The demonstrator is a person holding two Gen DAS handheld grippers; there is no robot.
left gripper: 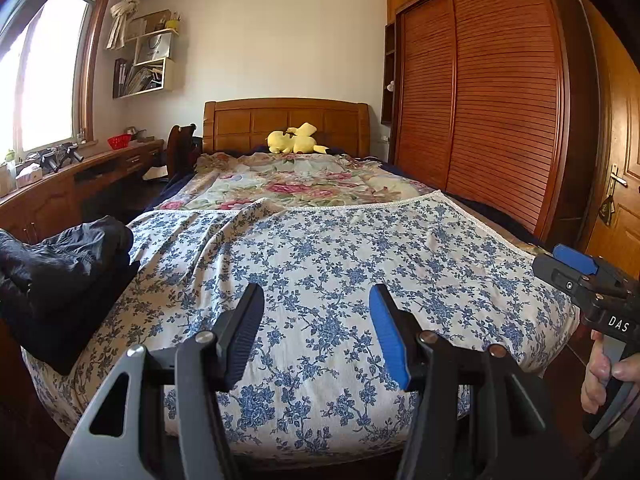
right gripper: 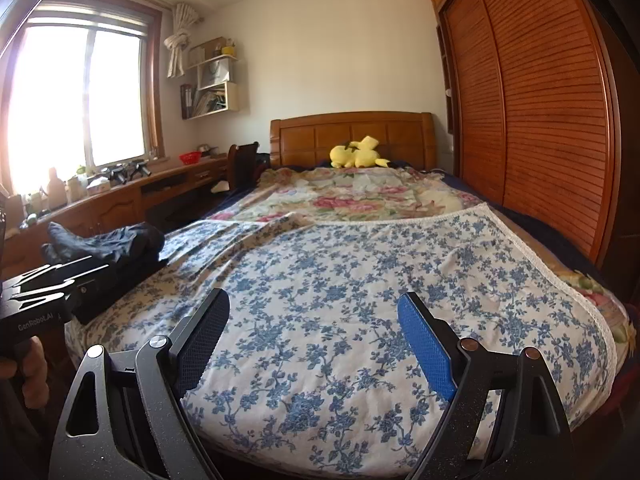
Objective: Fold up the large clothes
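A dark navy garment (left gripper: 60,276) lies bunched on the left near corner of the bed, over a blue-flowered white sheet (left gripper: 340,264). It also shows in the right wrist view (right gripper: 116,256), on the same sheet (right gripper: 360,280). My left gripper (left gripper: 316,316) is open and empty above the sheet's near edge, right of the garment. My right gripper (right gripper: 314,320) is open and empty above the sheet's near edge. The right gripper's body shows at the right edge of the left wrist view (left gripper: 588,280); the left gripper's body shows at the left edge of the right wrist view (right gripper: 44,292).
A pink-flowered blanket (left gripper: 288,184) covers the far half of the bed, with a yellow plush toy (left gripper: 294,140) by the wooden headboard (left gripper: 280,118). A slatted wardrobe (left gripper: 480,92) stands on the right. A long wooden desk (left gripper: 80,184) with clutter runs under the window on the left.
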